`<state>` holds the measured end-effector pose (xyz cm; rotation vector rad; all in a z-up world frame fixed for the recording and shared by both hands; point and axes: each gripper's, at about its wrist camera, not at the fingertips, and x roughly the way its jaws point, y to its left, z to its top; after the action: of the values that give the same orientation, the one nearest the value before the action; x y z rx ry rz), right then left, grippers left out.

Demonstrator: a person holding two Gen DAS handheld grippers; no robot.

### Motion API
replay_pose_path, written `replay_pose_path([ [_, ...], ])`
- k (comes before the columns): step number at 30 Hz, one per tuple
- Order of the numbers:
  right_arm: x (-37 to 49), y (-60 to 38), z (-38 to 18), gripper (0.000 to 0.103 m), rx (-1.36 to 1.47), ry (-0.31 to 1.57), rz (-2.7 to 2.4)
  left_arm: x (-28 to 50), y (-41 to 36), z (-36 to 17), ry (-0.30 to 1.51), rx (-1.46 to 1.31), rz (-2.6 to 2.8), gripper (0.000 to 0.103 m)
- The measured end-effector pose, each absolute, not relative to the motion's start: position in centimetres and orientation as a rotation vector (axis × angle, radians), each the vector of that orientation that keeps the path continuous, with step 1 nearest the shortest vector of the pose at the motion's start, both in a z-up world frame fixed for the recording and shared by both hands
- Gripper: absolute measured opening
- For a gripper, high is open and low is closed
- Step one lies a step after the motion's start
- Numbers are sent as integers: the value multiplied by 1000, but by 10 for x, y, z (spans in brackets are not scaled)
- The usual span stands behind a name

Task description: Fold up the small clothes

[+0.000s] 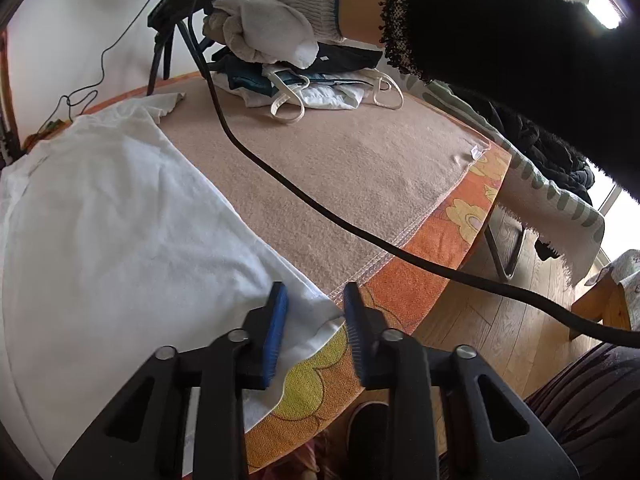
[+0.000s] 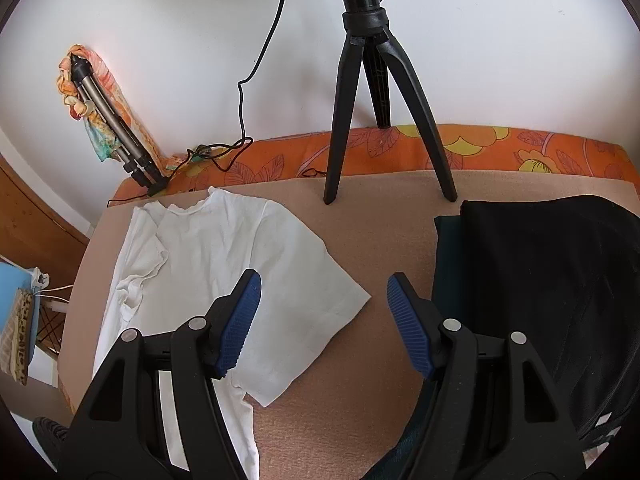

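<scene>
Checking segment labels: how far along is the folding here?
Done, apparently: a stack of clothes with a black garment on top. In hand: the white T-shirt lies spread flat, unfolded; left gripper open around its hem corner, right gripper open over its sleeve. Left: every fold of this shirt.

Bright, even daylight in both views, and the white wall (image 2: 160,60) glows softly. In the left view there's blown-out glare from the window (image 1: 608,4) at top right, and the fuzzy black sleeve (image 1: 520,60) is dark, detail lost. The fisheye bends the beige-blanketed surface (image 1: 340,168); the corners go black. Soft shadows, focus crisp.
</scene>
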<state>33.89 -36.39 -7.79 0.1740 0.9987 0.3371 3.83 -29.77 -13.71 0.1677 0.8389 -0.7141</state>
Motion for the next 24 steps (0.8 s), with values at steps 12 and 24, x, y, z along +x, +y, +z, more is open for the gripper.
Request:
replay_pose_path([
  [12,375,-330,-133,69,86,1107,230,53,-254,-123,806,-146,-687,3],
  [24,374,-313,-139,4,16,1125,179,49,-239,-125,800,-261,-675,3],
])
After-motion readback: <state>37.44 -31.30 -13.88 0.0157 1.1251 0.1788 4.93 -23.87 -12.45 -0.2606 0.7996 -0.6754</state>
